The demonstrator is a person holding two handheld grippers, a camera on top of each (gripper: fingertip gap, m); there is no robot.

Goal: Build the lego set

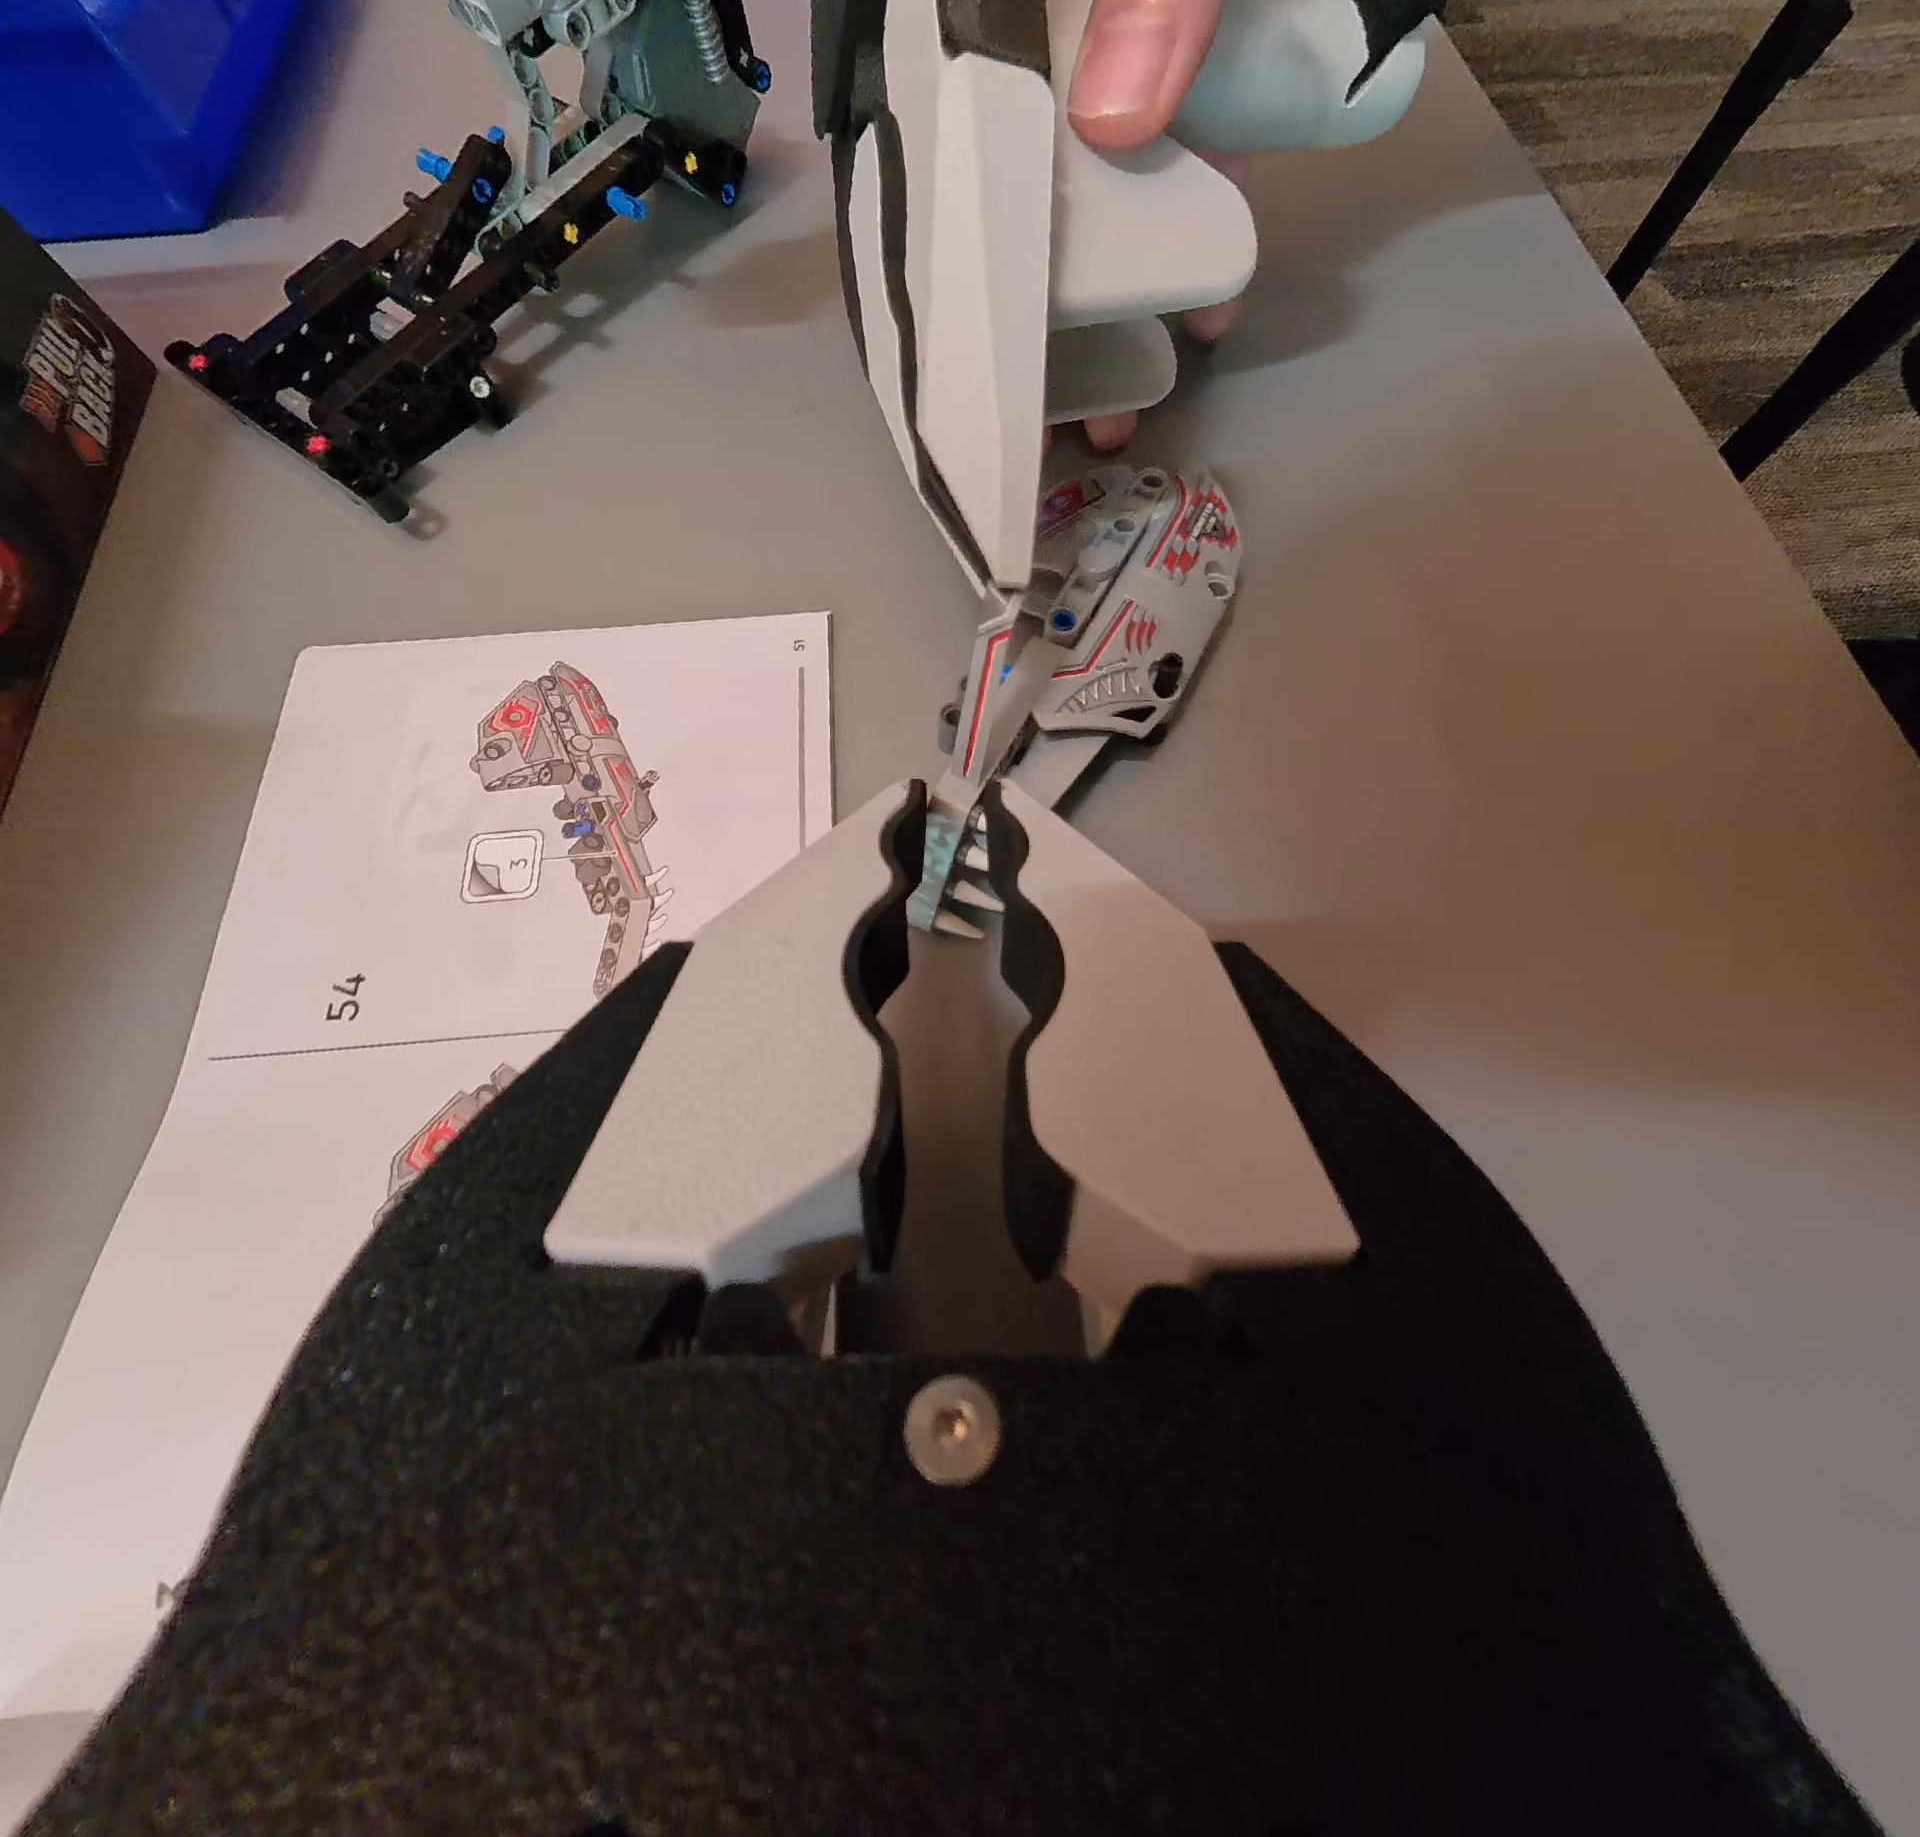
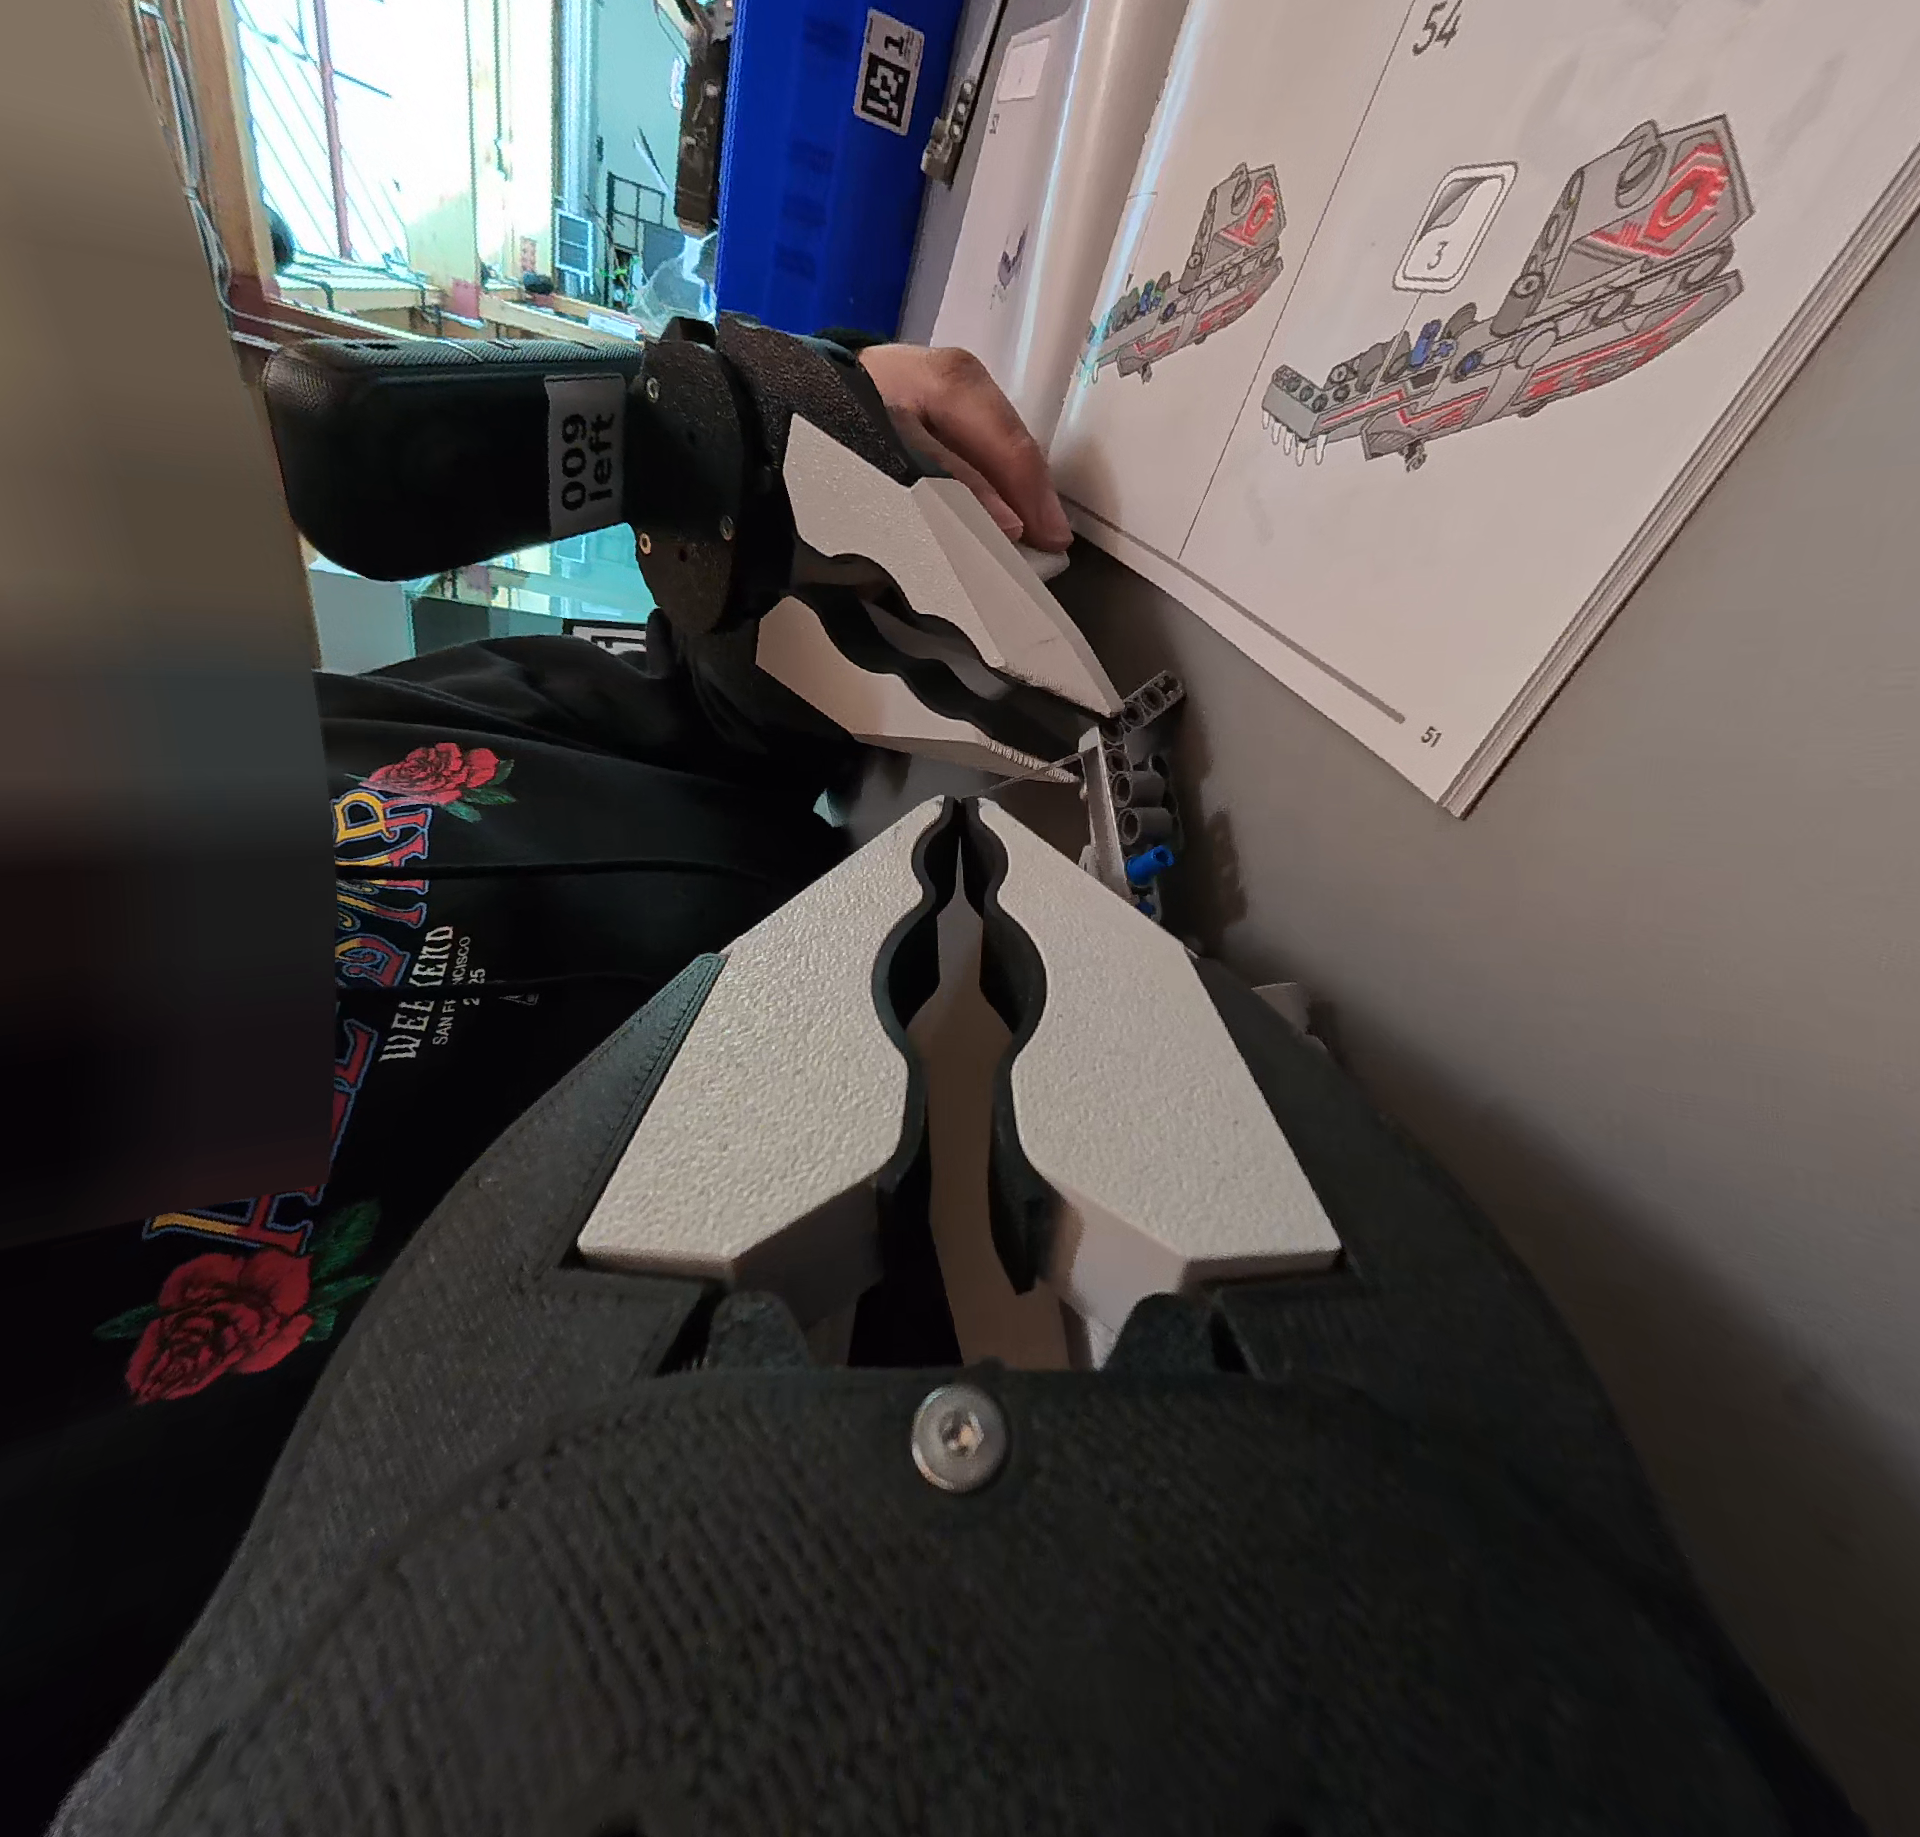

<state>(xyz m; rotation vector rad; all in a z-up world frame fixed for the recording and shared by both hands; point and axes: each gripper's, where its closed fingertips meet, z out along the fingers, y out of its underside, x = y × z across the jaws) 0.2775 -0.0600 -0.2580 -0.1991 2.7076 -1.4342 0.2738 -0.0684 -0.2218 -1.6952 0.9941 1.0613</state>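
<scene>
Two grippers meet at the grey lego panel assembly [image 1: 1132, 624], which lies on the table [image 1: 1455, 852] just right of the open instruction booklet [image 1: 540, 748] with its numbered steps. My left gripper [image 1: 951, 821] is nearly closed, nipping the assembly's toothed strip [image 1: 951, 888]. My right gripper [image 2: 961, 811] has its tips pressed together — whether they pinch anything, I cannot tell. A printed set box [image 1: 52, 416] is cut off at the left edge, and the blue bin [image 2: 831, 125] carries a sticker label.

Grey table [image 1: 1403, 852], blue bin [image 1: 135, 73], patterned carpet [image 1: 1714, 73], window [image 2: 395, 94]
</scene>
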